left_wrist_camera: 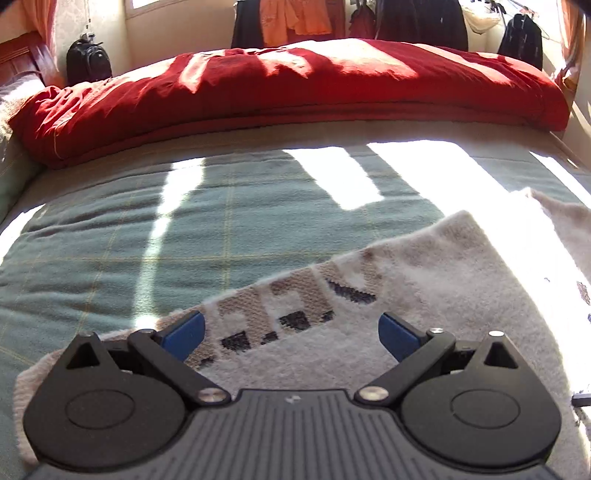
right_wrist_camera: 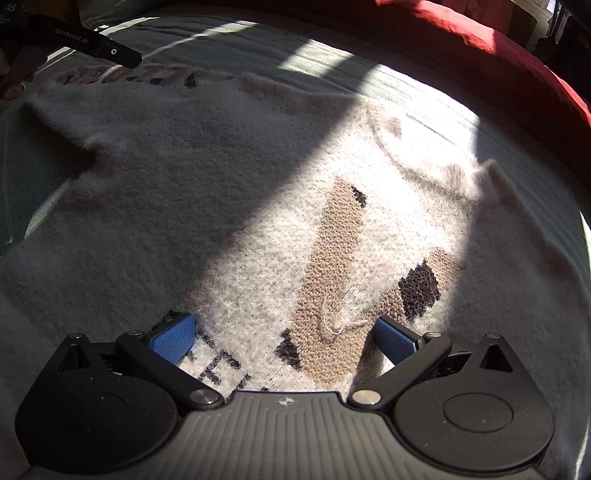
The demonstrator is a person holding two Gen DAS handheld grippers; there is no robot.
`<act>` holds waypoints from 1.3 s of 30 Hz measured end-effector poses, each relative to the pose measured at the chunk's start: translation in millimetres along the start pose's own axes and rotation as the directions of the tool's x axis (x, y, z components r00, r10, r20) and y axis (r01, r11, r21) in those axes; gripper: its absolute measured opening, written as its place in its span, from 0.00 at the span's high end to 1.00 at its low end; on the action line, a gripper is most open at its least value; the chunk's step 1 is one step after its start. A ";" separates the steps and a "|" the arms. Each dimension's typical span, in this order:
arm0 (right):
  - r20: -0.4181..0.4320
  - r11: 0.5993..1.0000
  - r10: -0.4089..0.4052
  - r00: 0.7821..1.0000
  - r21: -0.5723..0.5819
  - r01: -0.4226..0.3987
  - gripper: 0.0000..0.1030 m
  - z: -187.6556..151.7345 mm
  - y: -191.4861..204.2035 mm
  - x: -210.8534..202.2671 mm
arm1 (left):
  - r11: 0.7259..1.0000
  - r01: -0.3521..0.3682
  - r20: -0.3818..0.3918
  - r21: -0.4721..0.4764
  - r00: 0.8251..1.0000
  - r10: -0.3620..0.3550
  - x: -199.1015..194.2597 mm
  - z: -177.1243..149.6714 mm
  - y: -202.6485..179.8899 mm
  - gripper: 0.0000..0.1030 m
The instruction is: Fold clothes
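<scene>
A fuzzy cream sweater (right_wrist_camera: 207, 177) with tan and black knitted patterns lies spread on the bed. In the left wrist view one sleeve or edge of the sweater (left_wrist_camera: 436, 280) runs diagonally under my left gripper (left_wrist_camera: 291, 330), which is open with blue pads (left_wrist_camera: 186, 332) wide apart just above the patterned band. My right gripper (right_wrist_camera: 284, 338) is open too, hovering over the sweater's body near a tan patch (right_wrist_camera: 332, 266) and a loose yarn thread. The left gripper's black body (right_wrist_camera: 92, 44) shows at the top left of the right wrist view, over the far sleeve.
The bed is covered by a green-grey checked sheet (left_wrist_camera: 147, 236). A folded red quilt (left_wrist_camera: 295, 96) lies across the far side. A black backpack (left_wrist_camera: 88, 61) stands at the wall and clothes (left_wrist_camera: 295, 18) hang behind. Strong sun patches cross the bed.
</scene>
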State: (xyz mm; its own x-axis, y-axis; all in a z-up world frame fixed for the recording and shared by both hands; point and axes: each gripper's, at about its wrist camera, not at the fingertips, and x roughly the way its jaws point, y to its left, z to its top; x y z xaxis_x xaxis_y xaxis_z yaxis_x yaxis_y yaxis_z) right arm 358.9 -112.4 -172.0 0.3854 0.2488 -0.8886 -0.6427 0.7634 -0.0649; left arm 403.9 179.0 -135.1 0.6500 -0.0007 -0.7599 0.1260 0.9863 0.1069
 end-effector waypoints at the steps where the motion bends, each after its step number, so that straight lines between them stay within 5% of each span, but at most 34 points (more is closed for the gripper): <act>1: 0.001 1.000 0.001 1.000 0.001 -0.001 0.00 -0.2 -0.1 -0.3 | 0.998 0.016 -0.003 0.053 1.000 -0.015 5.8 -0.4 -16.8 0.03; 15: 0.056 1.000 -0.005 0.998 0.021 0.004 0.00 -8.7 0.2 -3.5 | 0.997 0.017 -0.061 -0.069 0.998 -0.022 49.4 28.2 -32.6 0.04; 25: 0.080 0.999 -0.012 0.997 0.037 0.009 0.00 -14.1 0.2 -5.7 | 0.971 0.146 -0.002 -0.187 0.989 -0.149 57.8 47.2 -76.0 0.04; 32: 0.103 0.999 -0.010 0.995 0.045 0.006 0.00 -17.9 -0.6 -6.0 | 0.978 0.181 -0.046 -0.101 0.981 -0.187 91.1 59.2 -102.4 0.03; 39: 0.112 0.999 -0.002 0.994 0.047 -0.003 0.00 -18.8 -0.8 -6.8 | 0.967 0.217 -0.028 -0.131 0.975 -0.222 91.4 74.2 -109.7 0.03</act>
State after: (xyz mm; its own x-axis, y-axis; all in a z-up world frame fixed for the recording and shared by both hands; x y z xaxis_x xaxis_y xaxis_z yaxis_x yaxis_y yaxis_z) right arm 344.4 -125.9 -174.5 0.4588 0.3126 -0.8317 -0.6117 0.7901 -0.0405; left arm 505.1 58.5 -168.7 0.5847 -0.2155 -0.7821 0.1650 0.9755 -0.1454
